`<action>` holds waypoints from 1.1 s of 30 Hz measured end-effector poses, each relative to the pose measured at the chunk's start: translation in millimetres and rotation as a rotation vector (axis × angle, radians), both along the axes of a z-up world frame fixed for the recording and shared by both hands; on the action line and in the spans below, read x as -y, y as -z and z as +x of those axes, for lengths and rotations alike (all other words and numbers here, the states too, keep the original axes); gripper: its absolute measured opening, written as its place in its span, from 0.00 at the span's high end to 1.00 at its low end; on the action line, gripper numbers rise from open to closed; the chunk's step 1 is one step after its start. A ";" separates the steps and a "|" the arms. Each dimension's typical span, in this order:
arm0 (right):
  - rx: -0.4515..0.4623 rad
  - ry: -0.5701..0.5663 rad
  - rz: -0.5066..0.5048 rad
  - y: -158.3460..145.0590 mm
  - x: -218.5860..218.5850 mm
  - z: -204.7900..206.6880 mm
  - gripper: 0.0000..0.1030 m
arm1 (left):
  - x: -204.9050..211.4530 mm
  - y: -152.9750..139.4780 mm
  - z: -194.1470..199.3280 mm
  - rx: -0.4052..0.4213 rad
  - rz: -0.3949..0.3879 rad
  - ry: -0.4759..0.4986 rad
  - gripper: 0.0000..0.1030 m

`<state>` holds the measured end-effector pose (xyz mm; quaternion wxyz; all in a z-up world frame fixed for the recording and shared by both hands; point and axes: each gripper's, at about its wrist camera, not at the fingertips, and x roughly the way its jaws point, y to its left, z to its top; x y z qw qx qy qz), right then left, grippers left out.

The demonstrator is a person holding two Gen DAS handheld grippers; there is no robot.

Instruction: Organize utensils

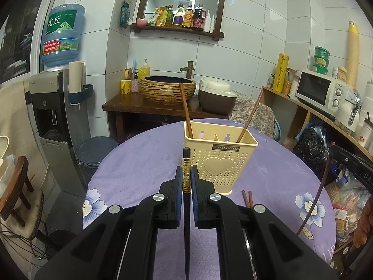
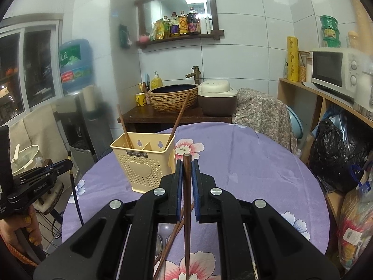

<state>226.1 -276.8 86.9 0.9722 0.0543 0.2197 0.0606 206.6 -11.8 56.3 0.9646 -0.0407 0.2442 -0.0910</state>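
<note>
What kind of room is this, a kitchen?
Most likely a small home kitchen or dining corner: a microwave on a shelf, a rice cooker beside a basin sink, and a water dispenser.

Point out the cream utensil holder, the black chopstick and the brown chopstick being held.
cream utensil holder [image 1: 219,165], left wrist view, on its heart-embossed front wall.
black chopstick [image 1: 186,175], left wrist view, on its gold-patterned upper end.
brown chopstick [image 2: 187,175], right wrist view, on its shaft between the pads.
</note>
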 end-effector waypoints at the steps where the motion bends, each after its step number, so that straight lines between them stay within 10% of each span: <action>1: 0.001 -0.001 0.000 -0.5 -0.5 -0.6 0.92 | -0.8 0.0 0.3 0.000 -0.003 0.001 0.92; 17: 0.023 -0.058 0.017 -28.6 -5.4 9.2 0.92 | -10.6 -25.7 8.6 0.012 -0.042 0.045 0.92; 33: 0.240 -0.034 0.081 -173.4 -20.6 74.6 0.92 | 4.3 -156.1 70.9 0.210 -0.097 0.047 0.92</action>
